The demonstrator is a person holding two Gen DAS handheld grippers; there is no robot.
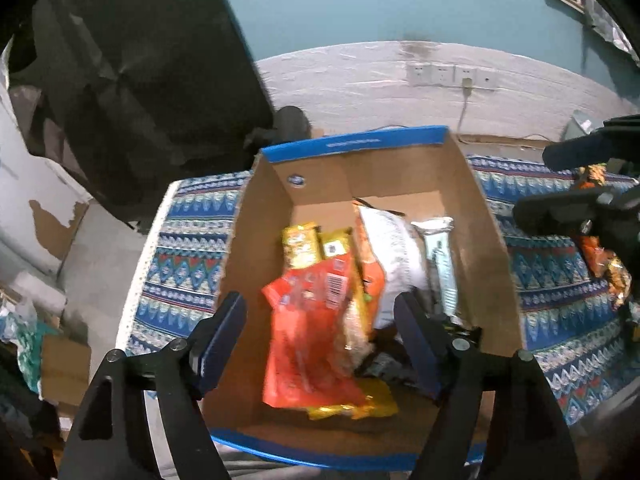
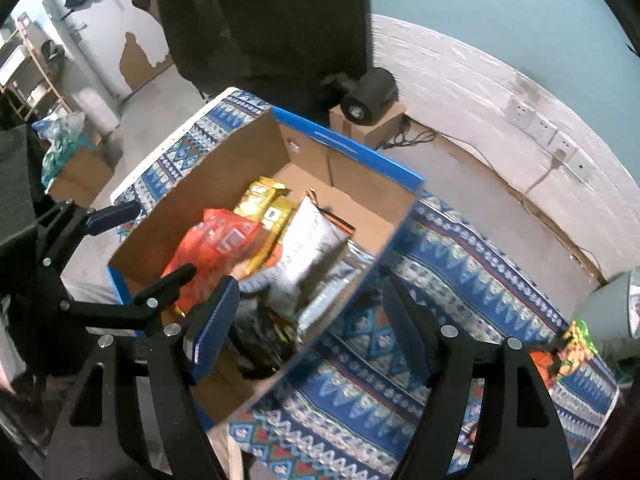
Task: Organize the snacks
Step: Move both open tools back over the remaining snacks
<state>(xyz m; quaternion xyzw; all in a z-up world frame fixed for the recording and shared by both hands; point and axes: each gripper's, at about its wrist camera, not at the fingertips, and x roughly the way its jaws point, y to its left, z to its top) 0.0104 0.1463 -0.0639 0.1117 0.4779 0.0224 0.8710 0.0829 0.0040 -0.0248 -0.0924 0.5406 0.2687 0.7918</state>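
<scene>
A cardboard box (image 1: 476, 216) with a blue rim stands on a patterned cloth; it also shows in the right wrist view (image 2: 200, 196). It holds an orange packet (image 1: 308, 340), gold packets (image 1: 300, 244), a white bag (image 1: 392, 248) and a pale bar (image 1: 440, 264). My left gripper (image 1: 320, 328) is open and empty above the box's near end. My right gripper (image 2: 308, 312) is open and empty, straddling the box's right wall. The left gripper shows in the right wrist view (image 2: 148, 240); the right gripper shows in the left wrist view (image 1: 560, 180).
The blue patterned cloth (image 2: 460, 264) covers the table. Loose orange snack packets (image 1: 600, 256) lie on it to the right of the box, seen also in the right wrist view (image 2: 568, 352). A black device (image 2: 368, 96) on a small carton stands behind the table.
</scene>
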